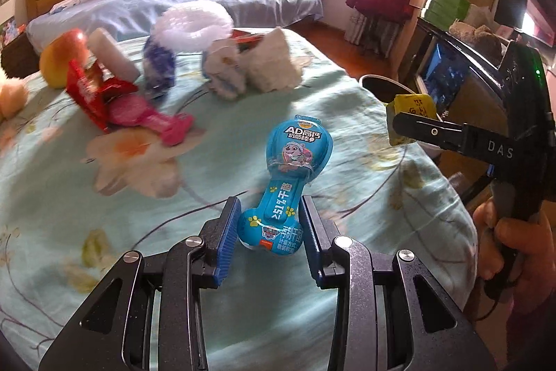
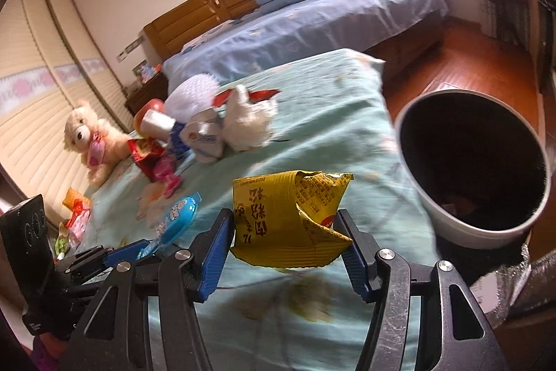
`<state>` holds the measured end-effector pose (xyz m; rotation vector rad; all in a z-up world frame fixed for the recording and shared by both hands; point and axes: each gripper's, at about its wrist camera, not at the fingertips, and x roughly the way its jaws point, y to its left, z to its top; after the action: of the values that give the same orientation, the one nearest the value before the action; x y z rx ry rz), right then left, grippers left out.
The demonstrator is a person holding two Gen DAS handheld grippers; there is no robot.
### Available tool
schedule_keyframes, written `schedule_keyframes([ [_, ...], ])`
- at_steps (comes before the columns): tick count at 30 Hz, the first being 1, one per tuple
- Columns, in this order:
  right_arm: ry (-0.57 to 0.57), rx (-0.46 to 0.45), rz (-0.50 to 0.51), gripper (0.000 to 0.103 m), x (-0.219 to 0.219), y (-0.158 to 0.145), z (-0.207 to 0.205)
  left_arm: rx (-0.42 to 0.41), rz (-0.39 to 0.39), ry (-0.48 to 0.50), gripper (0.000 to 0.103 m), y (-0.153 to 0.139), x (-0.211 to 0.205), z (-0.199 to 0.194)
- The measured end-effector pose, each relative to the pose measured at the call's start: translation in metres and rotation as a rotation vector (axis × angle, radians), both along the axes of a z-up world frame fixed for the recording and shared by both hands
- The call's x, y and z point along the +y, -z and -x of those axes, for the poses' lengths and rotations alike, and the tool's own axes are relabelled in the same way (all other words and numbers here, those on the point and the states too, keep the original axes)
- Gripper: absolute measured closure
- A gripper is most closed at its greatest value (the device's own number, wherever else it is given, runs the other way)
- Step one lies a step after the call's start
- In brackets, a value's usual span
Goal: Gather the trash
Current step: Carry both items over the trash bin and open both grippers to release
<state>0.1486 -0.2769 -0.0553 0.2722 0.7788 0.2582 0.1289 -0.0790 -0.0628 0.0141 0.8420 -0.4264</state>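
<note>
My left gripper [image 1: 270,207] is shut on the stick end of a blue cheese-stick wrapper [image 1: 292,162], held over the turquoise flowered bedcover [image 1: 52,190]. The wrapper also shows in the right wrist view [image 2: 177,218]. My right gripper [image 2: 283,225] is shut on a crumpled yellow snack packet [image 2: 288,221], held above the bed edge, left of the white trash bin [image 2: 472,169] with a dark inside. In the left wrist view the right gripper [image 1: 399,124] holds the yellow packet [image 1: 413,106] in front of the bin rim [image 1: 378,80].
On the bed lie a red wrapper [image 1: 90,93], a pink wrapper [image 1: 153,119], an apple [image 1: 62,58], a white foam net [image 1: 198,23], crumpled white tissue [image 1: 274,61] and a blue-white packet [image 1: 160,65]. A teddy bear [image 2: 93,138] sits at the left. Wooden floor [image 2: 462,61] lies beyond the bin.
</note>
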Motion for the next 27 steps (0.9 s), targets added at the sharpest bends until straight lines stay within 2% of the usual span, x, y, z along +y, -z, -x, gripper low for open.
schedule_keyframes([
  [27,0.165,-0.002,0.020,0.043,-0.095,0.004,0.011,-0.019,-0.033,0.133,0.070,-0.013,-0.103,-0.023],
])
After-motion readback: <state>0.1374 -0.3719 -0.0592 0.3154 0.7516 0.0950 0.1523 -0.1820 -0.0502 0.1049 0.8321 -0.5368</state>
